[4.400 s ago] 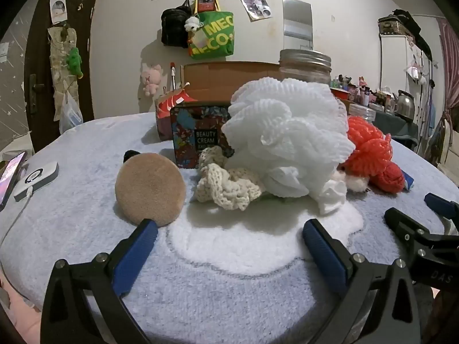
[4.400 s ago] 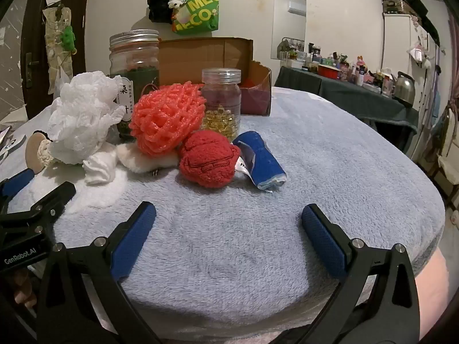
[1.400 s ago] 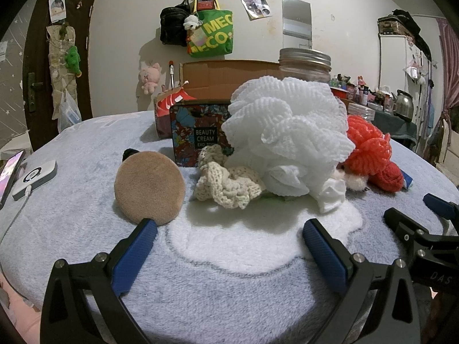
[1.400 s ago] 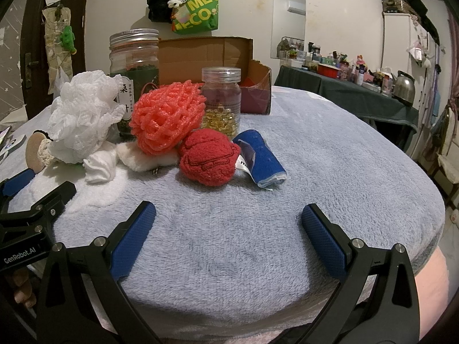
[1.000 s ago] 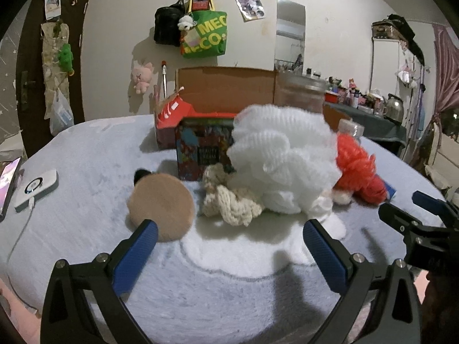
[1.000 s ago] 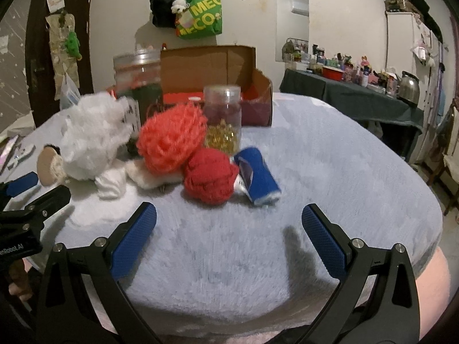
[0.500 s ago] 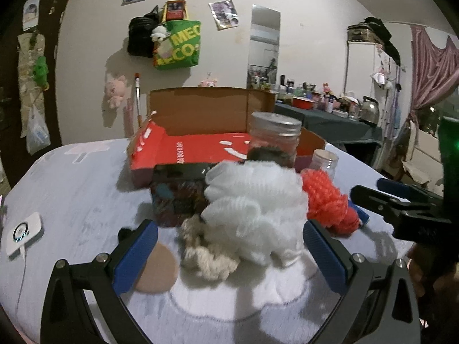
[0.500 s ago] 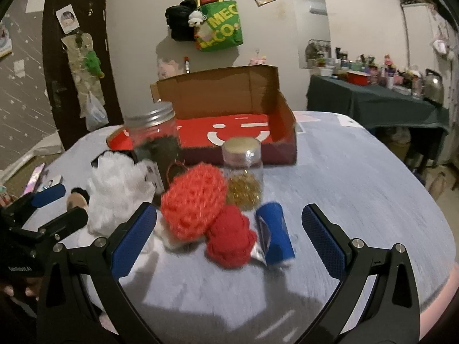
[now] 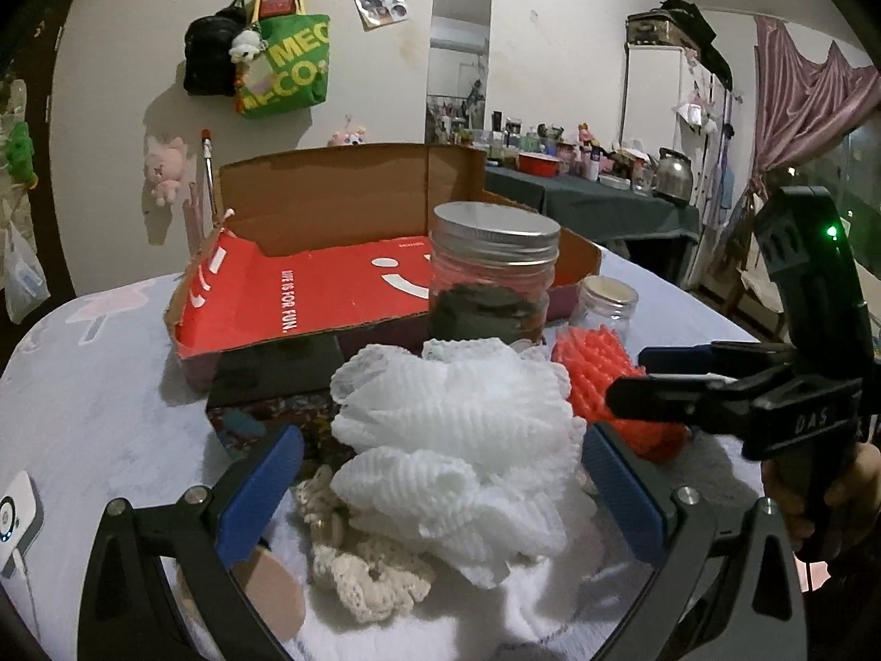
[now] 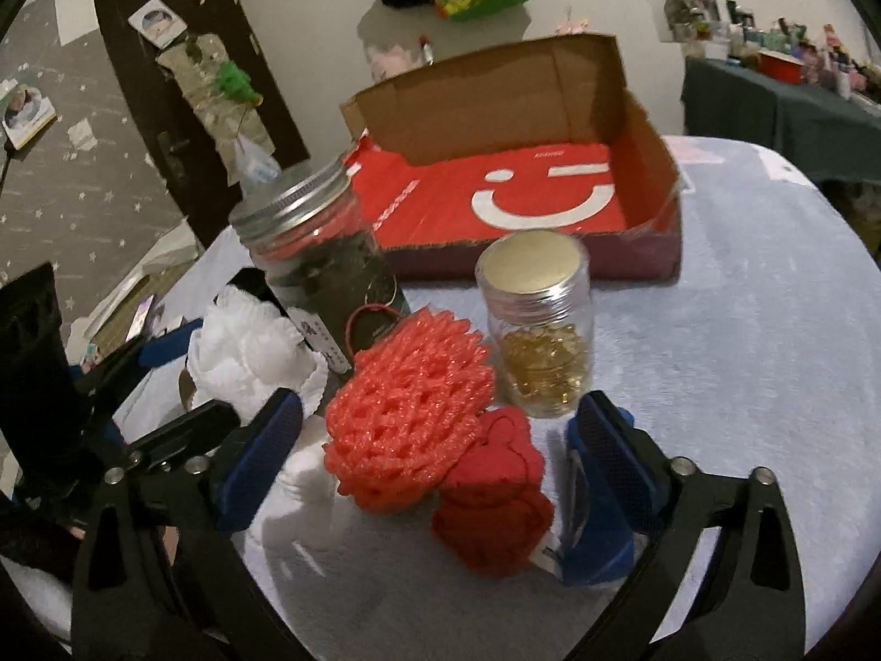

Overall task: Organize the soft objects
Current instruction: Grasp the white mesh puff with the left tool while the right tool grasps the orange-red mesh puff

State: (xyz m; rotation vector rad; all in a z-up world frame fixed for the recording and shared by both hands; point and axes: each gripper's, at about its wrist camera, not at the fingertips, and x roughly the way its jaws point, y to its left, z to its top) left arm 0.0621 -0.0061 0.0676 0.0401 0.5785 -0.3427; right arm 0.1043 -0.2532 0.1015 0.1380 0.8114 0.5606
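Left wrist view: left gripper stood open, fingers straddling the white mesh bath puff without pressing it. Right wrist view: right gripper was closing, wide apart, around the coral foam-net ball and red knitted ball; no contact seen. Judged step: approach, nothing grasped. Open red-lined cardboard box sat at 12 o'clock on the bench. Next move calls for closing gently, lifting clear of the gold-bead jar.

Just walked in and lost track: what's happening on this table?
A person is sorting soft items with two handheld claws. The left claw is open around the white mesh pouf. The right claw frames the orange mesh pouf, its jaws closing without pressing it. The red cardboard box behind holds nothing yet.
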